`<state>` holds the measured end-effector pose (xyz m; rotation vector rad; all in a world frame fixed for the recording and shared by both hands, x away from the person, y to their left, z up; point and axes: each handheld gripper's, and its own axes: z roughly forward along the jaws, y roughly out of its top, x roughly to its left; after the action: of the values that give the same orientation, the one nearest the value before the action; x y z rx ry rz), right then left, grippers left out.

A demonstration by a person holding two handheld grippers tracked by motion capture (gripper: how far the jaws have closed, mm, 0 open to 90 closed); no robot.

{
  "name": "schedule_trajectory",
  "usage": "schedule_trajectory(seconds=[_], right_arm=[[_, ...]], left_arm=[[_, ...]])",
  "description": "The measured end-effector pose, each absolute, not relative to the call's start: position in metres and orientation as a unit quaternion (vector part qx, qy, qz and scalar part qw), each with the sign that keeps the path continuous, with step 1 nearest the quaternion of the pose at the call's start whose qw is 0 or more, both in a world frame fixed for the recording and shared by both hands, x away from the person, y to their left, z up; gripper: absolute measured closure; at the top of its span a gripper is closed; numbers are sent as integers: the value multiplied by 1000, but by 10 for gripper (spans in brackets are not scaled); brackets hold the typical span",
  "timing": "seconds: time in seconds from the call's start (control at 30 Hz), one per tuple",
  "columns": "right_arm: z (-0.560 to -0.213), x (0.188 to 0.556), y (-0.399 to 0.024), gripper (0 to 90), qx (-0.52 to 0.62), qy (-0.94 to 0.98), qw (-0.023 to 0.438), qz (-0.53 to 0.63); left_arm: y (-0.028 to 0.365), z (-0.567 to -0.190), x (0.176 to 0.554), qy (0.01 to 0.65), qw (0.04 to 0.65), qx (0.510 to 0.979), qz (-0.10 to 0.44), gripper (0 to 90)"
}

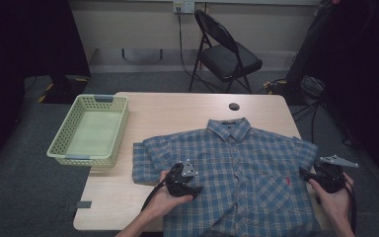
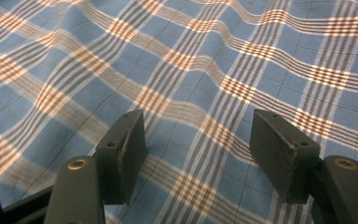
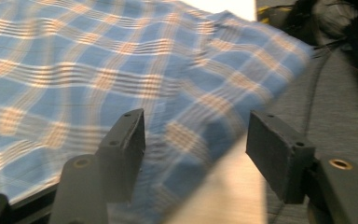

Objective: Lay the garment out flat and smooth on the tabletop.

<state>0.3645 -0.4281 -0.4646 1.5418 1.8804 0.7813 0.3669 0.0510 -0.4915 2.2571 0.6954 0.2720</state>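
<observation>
So we've got the plaid shirt point(image 1: 237, 173) spread face-up across the near right part of the bench point(image 1: 177, 111), collar pointing away from us, hem hanging toward the near edge. Our left claw point(image 1: 196, 188) hovers over the shirt's left front panel with its jaws apart and nothing between them, just checked cloth underneath point(image 2: 196, 93). Our right claw point(image 1: 304, 174) sits at the shirt's right edge by the sleeve point(image 3: 261, 56), jaws also apart and empty. That view is blurry, so we're guessing a bit, but it looks like the cloth edge lies right under it where bench meets shirt.

For a clean fold, we'd say pinch only the top layer at a seam or sleeve edge, both claws at matching height, and lift just enough to carry it over without dragging the body out of square.

Room-wise: the right sleeve sits right at the bench's right edge, so there's not much slack there. The green basket point(image 1: 90, 129) overhangs the far left corner, well apart from the shirt, with bare bench between them for swinging cloth leftward.
</observation>
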Motion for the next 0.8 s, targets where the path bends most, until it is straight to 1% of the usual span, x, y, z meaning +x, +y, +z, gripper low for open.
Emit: schedule_trajectory(seconds=[0.07,0.1,0.17,0.23,0.37,0.57,0.67,0.77,0.8], right_arm=[[-464,368,-428,379,571,708,316,272],[-464,371,-428,376,572,706,316,272],[-469,380,-430,370,585,702,300,273],[-471,382,-429,369,588,702,299,269],[-476,392,-430,362,596,702,280,273],[-485,405,-431,372,611,699,251,274],[-487,406,-429,394,608,700,246,283],[-489,405,-426,399,606,696,250,291],[-489,404,-425,434,602,698,252,295]], left_arm=[[56,-492,365,275,377,878,109,356],[58,-493,363,278,377,876,112,356],[63,-493,358,282,378,874,117,358],[69,-494,352,289,380,870,120,360],[81,-494,342,301,381,865,127,369],[90,-493,339,316,373,863,131,375],[94,-492,340,319,371,862,131,375],[97,-493,342,315,375,862,131,374],[98,-493,344,317,372,862,132,374]])
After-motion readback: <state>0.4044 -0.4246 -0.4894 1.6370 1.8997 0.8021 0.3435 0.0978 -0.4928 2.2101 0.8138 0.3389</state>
